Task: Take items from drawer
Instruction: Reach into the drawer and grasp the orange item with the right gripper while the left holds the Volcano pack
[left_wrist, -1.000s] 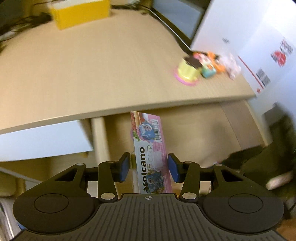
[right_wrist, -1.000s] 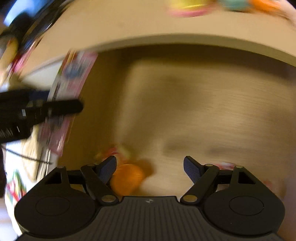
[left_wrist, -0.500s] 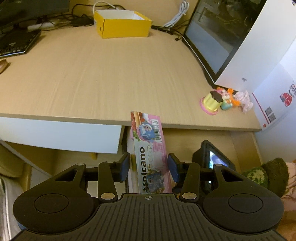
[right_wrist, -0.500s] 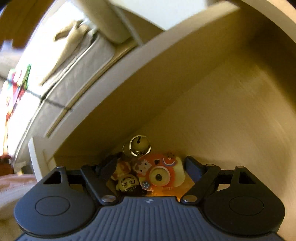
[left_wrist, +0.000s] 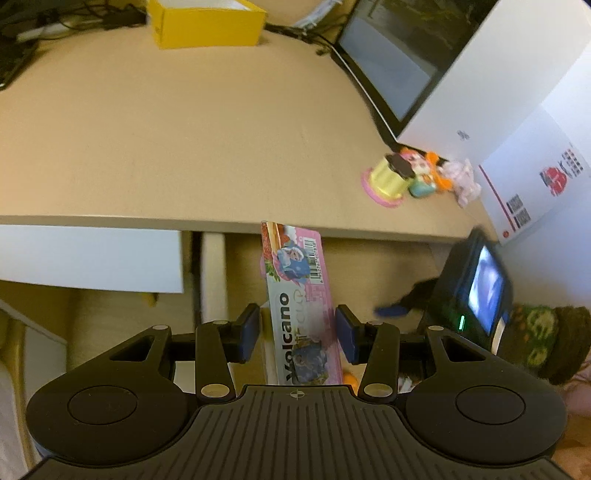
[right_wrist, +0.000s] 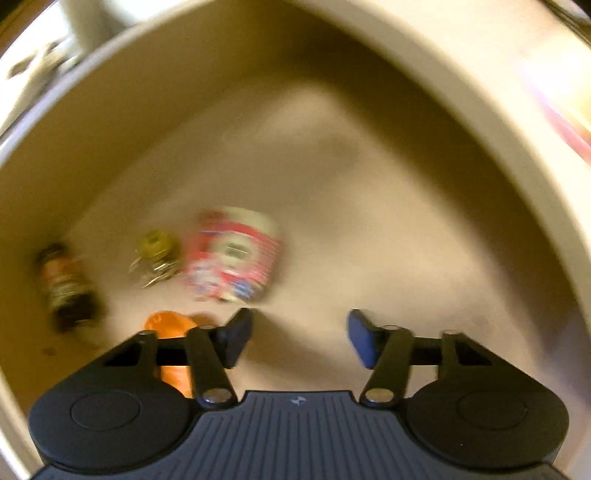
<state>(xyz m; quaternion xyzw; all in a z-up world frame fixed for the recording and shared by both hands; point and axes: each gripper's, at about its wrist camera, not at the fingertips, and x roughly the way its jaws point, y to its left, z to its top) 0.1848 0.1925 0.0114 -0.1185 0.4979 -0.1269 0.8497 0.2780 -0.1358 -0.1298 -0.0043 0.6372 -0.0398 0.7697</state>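
Left hand-held gripper (left_wrist: 298, 332) gripping pink packet (left_wrist: 301, 302), right hand-held gripper (right_wrist: 300, 338) spread above drawer (right_wrist: 369, 206) items

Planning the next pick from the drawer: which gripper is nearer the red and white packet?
Right. The right gripper hovers open inside the drawer just short of the red and white packet; the left gripper holds the Volcano pack near the desk edge.

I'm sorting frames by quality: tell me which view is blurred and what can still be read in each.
Left wrist view: mostly sharp, with fisheye bending at the desk edge; "Volcano" reads on the pink packet between the left gripper pads. Right wrist view: heavy motion blur and dim yellow light; the drawer items smear, the red-and-white packet is unreadable.
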